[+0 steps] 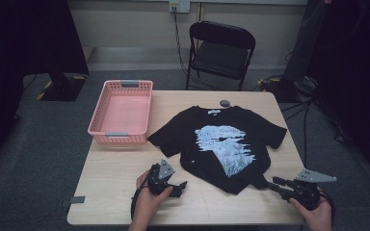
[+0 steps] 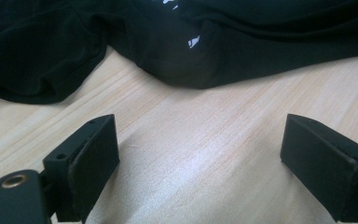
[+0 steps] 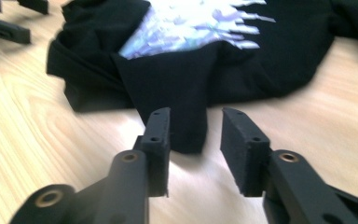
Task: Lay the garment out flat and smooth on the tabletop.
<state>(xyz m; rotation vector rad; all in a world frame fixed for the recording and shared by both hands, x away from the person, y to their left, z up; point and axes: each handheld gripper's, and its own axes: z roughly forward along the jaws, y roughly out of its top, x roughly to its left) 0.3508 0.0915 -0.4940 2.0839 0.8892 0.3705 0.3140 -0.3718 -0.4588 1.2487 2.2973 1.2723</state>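
Observation:
A black T-shirt [image 1: 192, 144] with a pale blue print lies face up in the middle of the wooden table [image 1: 111, 192], its lower hem bunched. My left gripper [image 1: 182, 186] rests near the front edge, just left of the hem. In the left gripper view it [image 2: 200, 140] stands wide open over bare wood, the shirt's edge [image 2: 37, 51] a short way ahead. My right gripper [image 1: 272, 183] is at the hem's right corner. In the right gripper view it [image 3: 196, 119] is open, with a pointed flap of the shirt [image 3: 270, 60] lying between its fingertips.
A pink plastic basket [image 1: 118, 139] stands at the table's back left with nothing inside. A small dark round object [image 1: 225, 102] lies by the collar. A black folding chair [image 1: 221, 48] stands beyond the far edge. The left gripper's jaws show far off in the right gripper view.

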